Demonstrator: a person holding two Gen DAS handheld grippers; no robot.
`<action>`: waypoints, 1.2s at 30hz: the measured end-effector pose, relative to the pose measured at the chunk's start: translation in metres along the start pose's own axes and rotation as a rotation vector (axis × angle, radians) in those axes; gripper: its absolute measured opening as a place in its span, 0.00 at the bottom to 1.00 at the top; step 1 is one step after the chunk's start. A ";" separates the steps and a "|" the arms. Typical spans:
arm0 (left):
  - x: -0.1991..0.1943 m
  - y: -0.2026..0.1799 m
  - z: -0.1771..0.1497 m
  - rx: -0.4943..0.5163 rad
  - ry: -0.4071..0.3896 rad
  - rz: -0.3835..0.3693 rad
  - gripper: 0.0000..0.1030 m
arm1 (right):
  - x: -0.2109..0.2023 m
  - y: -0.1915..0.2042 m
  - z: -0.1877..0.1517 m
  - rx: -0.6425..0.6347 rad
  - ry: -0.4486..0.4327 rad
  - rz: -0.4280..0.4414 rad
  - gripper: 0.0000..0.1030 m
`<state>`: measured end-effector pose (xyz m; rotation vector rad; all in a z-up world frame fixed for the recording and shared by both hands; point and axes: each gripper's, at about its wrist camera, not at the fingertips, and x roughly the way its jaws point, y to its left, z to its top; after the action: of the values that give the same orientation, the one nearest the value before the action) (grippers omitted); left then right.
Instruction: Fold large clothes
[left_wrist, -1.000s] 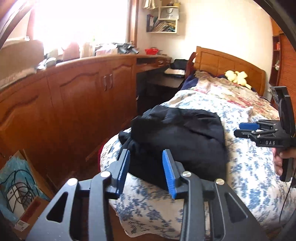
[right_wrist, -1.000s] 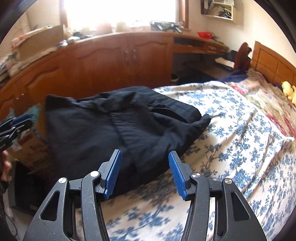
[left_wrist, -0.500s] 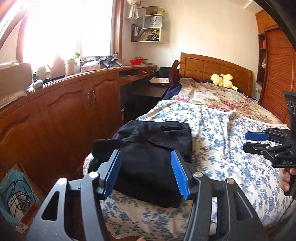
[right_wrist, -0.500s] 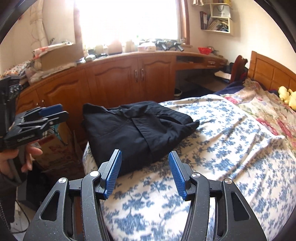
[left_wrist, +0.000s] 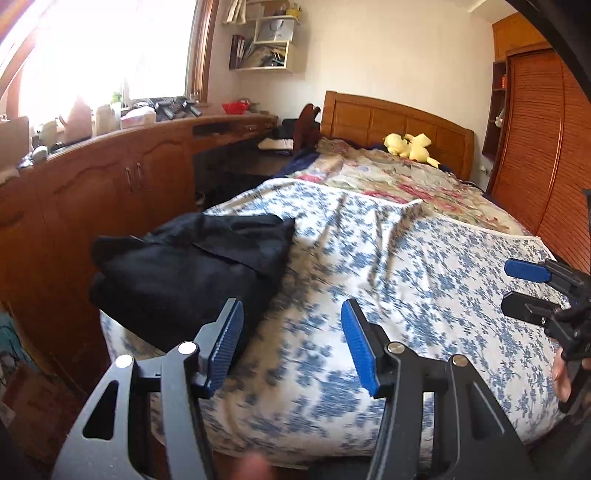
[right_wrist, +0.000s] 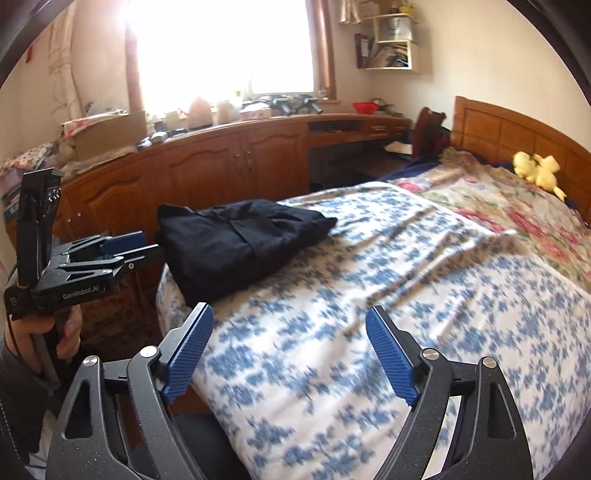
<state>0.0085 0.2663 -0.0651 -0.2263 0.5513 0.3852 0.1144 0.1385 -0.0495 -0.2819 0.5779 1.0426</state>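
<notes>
A black garment (left_wrist: 192, 266) lies folded in a compact stack at the near left corner of the bed; it also shows in the right wrist view (right_wrist: 236, 240). My left gripper (left_wrist: 291, 347) is open and empty, held back from the bed's foot, the garment ahead to its left. My right gripper (right_wrist: 288, 354) is open and empty, above the blue floral bedspread (right_wrist: 369, 295), the garment ahead to its left. Each gripper shows in the other's view: the right one (left_wrist: 524, 288) and the left one (right_wrist: 125, 247).
A long wooden cabinet (left_wrist: 110, 184) with a cluttered top runs along the left wall under the window. A wooden headboard (left_wrist: 399, 129) and a yellow plush toy (left_wrist: 406, 146) are at the far end. A wooden wardrobe (left_wrist: 535, 147) stands right. A cardboard box sits on the floor by the cabinet.
Both grippers have pulled back and up from the garment, which now looks smaller and farther. Both views swung right, showing more of the bed. The garment stays folded in place.
</notes>
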 end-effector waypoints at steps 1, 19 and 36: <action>0.004 -0.008 -0.002 0.007 0.006 -0.018 0.53 | -0.002 -0.003 -0.004 0.004 -0.001 -0.014 0.85; 0.039 -0.143 -0.043 0.127 0.089 -0.168 0.53 | -0.066 -0.075 -0.100 0.148 0.005 -0.168 0.85; -0.038 -0.245 -0.053 0.241 0.055 -0.318 0.53 | -0.212 -0.089 -0.152 0.342 -0.104 -0.388 0.85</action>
<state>0.0555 0.0174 -0.0629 -0.0899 0.5989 0.0026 0.0646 -0.1327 -0.0570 -0.0337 0.5696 0.5681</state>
